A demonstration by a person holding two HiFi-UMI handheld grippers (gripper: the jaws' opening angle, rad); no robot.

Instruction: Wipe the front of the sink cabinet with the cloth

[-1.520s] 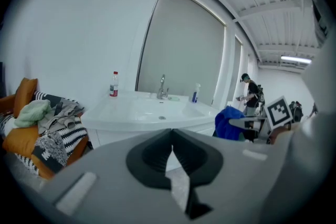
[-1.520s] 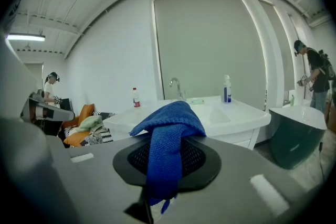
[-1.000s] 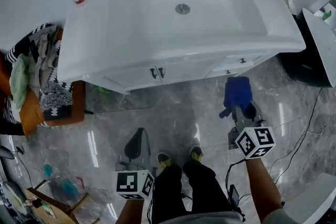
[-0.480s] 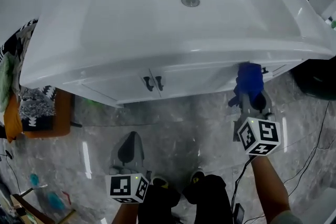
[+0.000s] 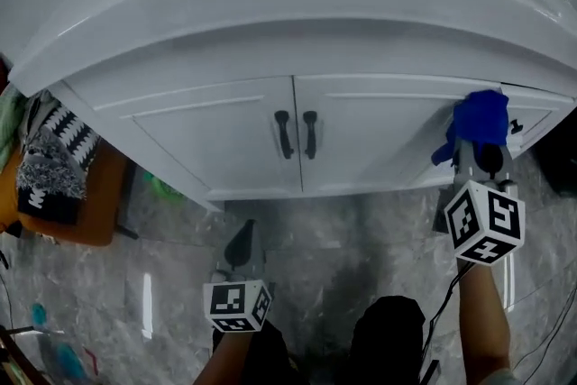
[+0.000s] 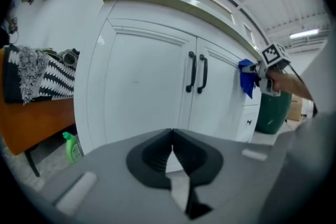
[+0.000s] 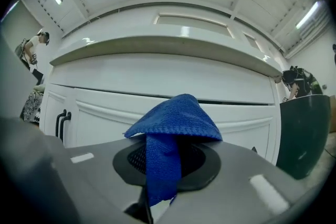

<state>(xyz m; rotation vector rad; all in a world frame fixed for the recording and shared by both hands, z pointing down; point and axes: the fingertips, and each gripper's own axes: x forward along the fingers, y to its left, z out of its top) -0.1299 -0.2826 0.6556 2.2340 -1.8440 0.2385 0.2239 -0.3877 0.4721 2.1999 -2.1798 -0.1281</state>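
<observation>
Cloth [image 5: 478, 117] — blue, bunched — is hanging at the tip of the right claw [image 5: 475, 144] in the head view, held up at the sink cabinet [image 5: 225, 135] front, right of the black handles [image 5: 296, 132]. The left claw [image 5: 242, 246] is hovering above the floor [image 5: 361, 230], apart from the cabinet. In the left gripper view its jaws are sitting together, gripping nothing. In the right gripper view the jaws are clamping the cloth, which is draping over them — the cabinet front is showing just beyond.
</observation>
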